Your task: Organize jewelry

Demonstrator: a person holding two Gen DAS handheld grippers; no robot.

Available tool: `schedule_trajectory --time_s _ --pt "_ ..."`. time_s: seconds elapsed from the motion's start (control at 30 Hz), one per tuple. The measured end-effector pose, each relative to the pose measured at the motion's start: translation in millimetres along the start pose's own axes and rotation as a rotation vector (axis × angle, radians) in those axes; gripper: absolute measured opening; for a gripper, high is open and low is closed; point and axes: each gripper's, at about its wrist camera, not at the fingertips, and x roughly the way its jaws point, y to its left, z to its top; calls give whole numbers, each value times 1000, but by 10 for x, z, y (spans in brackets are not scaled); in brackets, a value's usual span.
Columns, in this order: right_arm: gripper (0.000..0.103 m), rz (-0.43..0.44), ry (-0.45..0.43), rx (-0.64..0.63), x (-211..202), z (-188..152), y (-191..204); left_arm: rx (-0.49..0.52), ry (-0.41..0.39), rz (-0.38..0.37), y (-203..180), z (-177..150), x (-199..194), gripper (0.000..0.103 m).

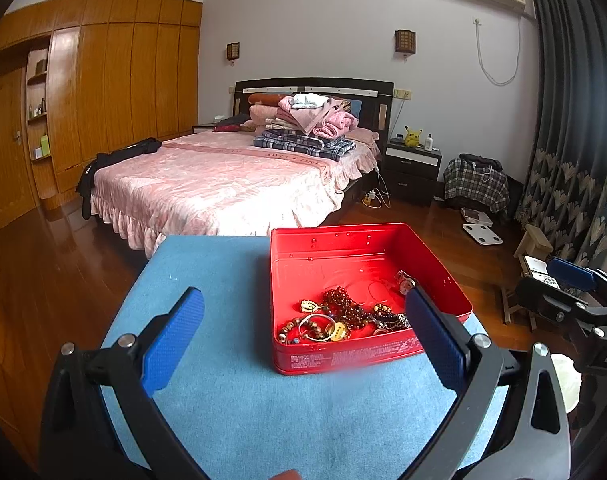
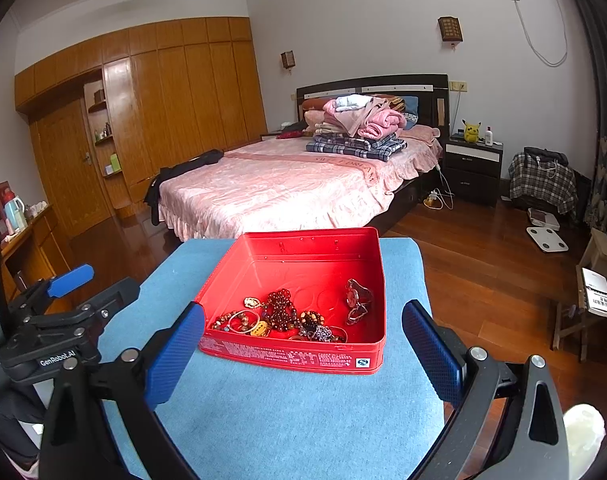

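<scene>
I hold my left hand-held gripper [image 1: 303, 332] wide apart over the blue worktop [image 1: 223, 280], gripping nothing; its right pad sits in front of the red tin's [image 1: 343, 354] near right corner. My right hand-held gripper [image 2: 303, 344] is spread just as wide and empty, its pads [image 2: 175, 356] flanking the tin [image 2: 291, 356] from the near side, short of touching it so far as I can tell. The tin stands open on the worktop [image 2: 283, 420], toward its far right part. The jewelry [image 2: 287, 316] lies heaped inside the tin along its near wall: dark red beads [image 2: 281, 308], a bangle [image 2: 245, 321], a yellow piece [image 2: 259, 328] and tangled bracelets. One darker piece [image 2: 357, 302] lies apart from the heap, nearer the tin's right wall. The rest of the tin's floor shows bare red. Beyond the tin, a bed [image 2: 287, 188] with a pink cover carries folded clothes [image 2: 359, 128] by its headboard. Left of the bed runs a wooden wardrobe [image 2: 163, 100]; right of it stands a dark nightstand [image 2: 473, 168].
</scene>
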Motion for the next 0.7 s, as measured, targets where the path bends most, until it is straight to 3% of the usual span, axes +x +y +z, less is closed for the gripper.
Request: schedule_trajectory --time_s 0.7 --pt "97 -1 4 -3 -3 -7 -4 7 4 -1 5 17 -4 97"
